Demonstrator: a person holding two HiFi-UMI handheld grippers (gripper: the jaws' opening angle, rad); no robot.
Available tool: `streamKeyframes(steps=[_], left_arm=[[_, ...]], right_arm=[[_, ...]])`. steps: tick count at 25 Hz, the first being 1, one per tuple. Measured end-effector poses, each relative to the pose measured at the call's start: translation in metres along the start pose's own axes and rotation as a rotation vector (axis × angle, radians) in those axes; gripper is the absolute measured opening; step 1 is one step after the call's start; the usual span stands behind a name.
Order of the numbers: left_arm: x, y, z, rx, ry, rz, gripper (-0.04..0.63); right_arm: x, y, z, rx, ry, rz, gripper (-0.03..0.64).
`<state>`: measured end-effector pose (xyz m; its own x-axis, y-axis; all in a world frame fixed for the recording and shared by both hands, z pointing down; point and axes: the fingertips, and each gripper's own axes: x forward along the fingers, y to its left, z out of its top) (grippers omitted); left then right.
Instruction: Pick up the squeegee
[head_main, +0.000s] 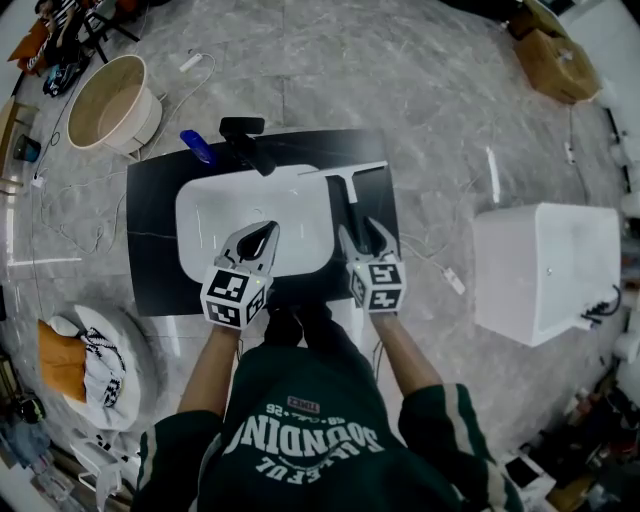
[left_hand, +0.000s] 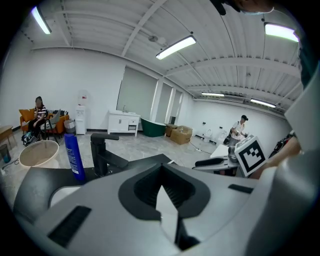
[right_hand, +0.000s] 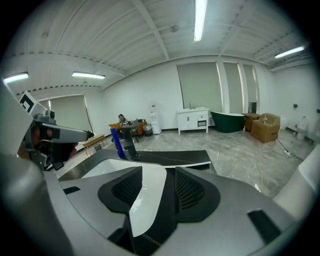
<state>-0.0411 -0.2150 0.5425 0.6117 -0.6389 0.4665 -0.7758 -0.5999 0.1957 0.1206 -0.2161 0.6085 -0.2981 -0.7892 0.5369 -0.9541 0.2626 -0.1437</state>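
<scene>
The squeegee (head_main: 343, 195) lies on the black countertop (head_main: 150, 240) at the right rim of the white basin (head_main: 225, 205). Its pale blade points away from me and its black handle runs back toward my right gripper (head_main: 365, 233). That gripper is open, and its fingertips straddle the near end of the handle. In the right gripper view, a dark strip runs between the spread jaws of the right gripper (right_hand: 160, 197). My left gripper (head_main: 262, 236) hovers over the basin's near edge, holding nothing. Only a narrow gap shows between the jaws of the left gripper (left_hand: 165, 200).
A black faucet (head_main: 245, 140) and a blue bottle (head_main: 197, 146) stand at the back of the counter. On the floor are a round beige tub (head_main: 110, 100) at far left, a white box (head_main: 545, 270) at right and cardboard boxes (head_main: 555, 60) at far right.
</scene>
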Motion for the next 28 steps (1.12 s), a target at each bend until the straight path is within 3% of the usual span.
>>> streamKeyframes(steps=[28], left_arm=[[0.001,0.039,-0.026,-0.083,0.059,0.105,0.002]], right_arm=[[0.113,-0.07,-0.068,-0.038,0.327,-0.082,0.181]])
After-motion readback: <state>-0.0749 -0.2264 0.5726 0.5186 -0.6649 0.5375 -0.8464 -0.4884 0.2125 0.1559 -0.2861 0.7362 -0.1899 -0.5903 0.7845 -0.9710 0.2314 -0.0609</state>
